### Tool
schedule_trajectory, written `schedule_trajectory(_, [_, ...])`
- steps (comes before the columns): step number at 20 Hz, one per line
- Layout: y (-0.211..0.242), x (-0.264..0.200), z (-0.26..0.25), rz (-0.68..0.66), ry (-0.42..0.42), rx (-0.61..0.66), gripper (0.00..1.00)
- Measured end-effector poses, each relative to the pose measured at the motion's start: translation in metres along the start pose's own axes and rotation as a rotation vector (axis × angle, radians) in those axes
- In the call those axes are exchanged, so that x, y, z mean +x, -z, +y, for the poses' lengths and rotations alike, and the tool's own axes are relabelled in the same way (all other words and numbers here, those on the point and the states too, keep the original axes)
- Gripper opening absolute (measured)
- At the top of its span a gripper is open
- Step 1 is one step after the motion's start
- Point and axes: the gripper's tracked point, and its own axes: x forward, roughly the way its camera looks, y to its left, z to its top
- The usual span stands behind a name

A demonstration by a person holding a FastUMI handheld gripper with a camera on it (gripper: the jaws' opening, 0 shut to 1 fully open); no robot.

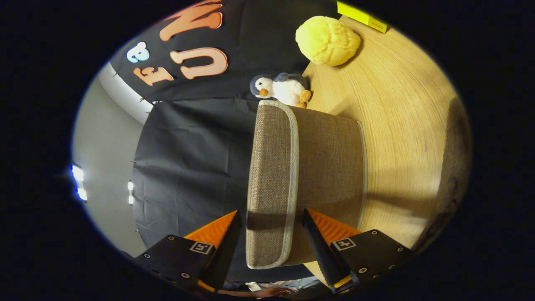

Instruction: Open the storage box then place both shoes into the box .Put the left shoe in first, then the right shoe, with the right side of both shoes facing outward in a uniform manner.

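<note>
The gripper [271, 228] has its fingers spread apart on either side of the storage box's lid [271, 179], with a gap showing between each finger and the lid's pale-trimmed edge, so neither finger can be seen pressing on it. The view is rolled sideways, and the woven brown storage box [330, 167] stands on the wooden worktop [401, 125], its near end cut off behind the fingers and its inside hidden by the lid. Beyond the box, a toy penguin [281, 89] lies just beside its far end, a round yellow plush [327, 40] sits farther off, and a yellow block [361, 16] is only partly in sight.
</note>
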Motion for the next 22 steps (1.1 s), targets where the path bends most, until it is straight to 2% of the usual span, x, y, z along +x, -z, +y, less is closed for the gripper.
schedule_trajectory(4, [-0.008,-0.014,0.031,-0.058,-0.116,0.016,0.7])
schedule_trajectory(11, [-0.011,-0.017,0.071,-0.123,-0.166,-0.022,0.34])
schedule_trajectory(13, [0.0,-0.012,0.087,-0.11,-0.138,-0.109,0.3])
schedule_trajectory(16, [0.003,0.007,0.087,-0.085,-0.008,-0.199,0.17])
schedule_trajectory(19, [0.011,0.014,0.115,-0.088,0.005,-0.295,0.12])
schedule_trajectory(22, [0.013,0.036,0.146,-0.076,0.012,-0.355,0.12])
